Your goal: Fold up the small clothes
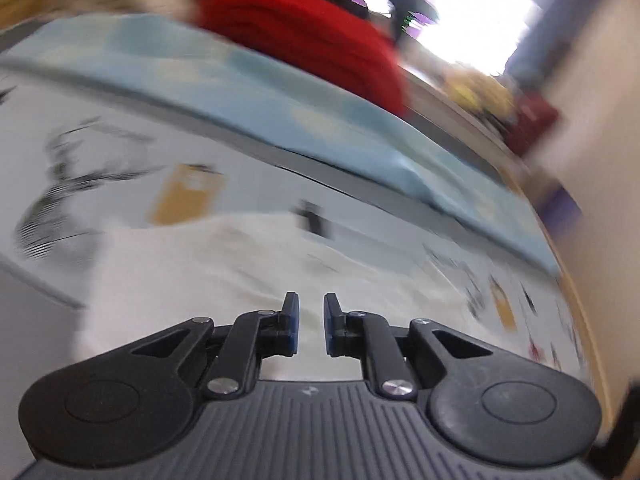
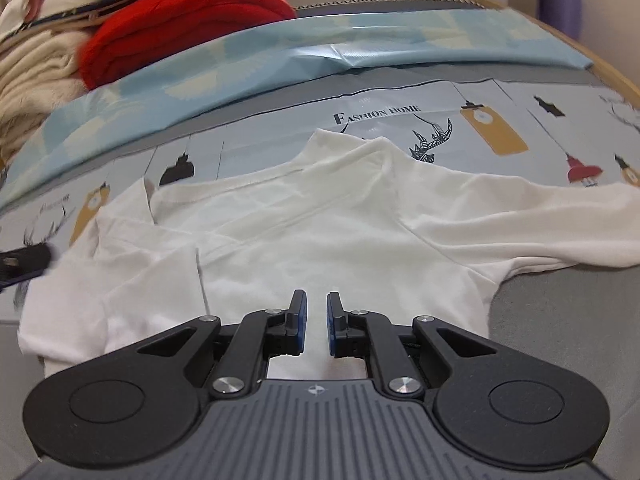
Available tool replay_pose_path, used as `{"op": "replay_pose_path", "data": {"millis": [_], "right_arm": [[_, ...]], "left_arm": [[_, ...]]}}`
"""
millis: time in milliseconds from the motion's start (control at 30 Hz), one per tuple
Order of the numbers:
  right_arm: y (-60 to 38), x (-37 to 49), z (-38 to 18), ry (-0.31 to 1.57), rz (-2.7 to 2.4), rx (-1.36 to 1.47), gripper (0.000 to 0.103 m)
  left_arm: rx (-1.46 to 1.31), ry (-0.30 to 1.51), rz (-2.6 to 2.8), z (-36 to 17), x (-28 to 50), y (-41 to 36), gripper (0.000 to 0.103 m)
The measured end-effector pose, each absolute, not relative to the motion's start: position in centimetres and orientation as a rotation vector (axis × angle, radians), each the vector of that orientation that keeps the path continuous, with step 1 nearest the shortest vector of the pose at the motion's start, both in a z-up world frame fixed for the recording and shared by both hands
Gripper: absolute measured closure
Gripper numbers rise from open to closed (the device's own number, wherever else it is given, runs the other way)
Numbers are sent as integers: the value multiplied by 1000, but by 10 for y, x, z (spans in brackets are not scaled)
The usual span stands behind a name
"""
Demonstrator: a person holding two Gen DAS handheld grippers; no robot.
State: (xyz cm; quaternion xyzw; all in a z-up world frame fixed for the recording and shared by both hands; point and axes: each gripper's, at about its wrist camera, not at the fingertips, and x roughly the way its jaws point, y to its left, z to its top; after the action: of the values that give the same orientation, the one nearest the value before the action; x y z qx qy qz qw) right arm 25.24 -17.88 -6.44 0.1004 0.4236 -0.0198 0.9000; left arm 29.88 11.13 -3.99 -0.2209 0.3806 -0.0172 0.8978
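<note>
The black two-finger left gripper (image 1: pixel 311 322) points forward, its blue-padded jaws parted by a narrow gap, gripping nothing. The matching black right gripper (image 2: pixel 317 320) shows the same narrow, empty gap.

The shirt (image 2: pixel 320 232) lies on the printed cloth (image 2: pixel 500 96); behind the shirt lies the folded sheet (image 2: pixel 280 56), with the pile of clothes (image 2: pixel 120 32) behind-left.

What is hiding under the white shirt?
The white shirt lies on a printed tablecloth with lamps, a black deer head and the words "Fashion Home". Part of the deer drawing disappears under the collar. Whatever else is printed beneath the shirt is covered.
</note>
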Motion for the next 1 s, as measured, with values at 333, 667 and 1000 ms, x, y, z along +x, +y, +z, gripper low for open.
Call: {"op": "replay_pose_path", "data": {"millis": [333,667,1000], "right_arm": [[-68,251,-75,841,343,-4,88],[-14,241,-112,887,469,-311,61],[-103,259,-57,670,241,142,97]], "left_arm": [[-518,882,341,-60,317,213,89],[-541,902,399,-62,313,260,89],[-481,923,337,-69,322,234,89]]}}
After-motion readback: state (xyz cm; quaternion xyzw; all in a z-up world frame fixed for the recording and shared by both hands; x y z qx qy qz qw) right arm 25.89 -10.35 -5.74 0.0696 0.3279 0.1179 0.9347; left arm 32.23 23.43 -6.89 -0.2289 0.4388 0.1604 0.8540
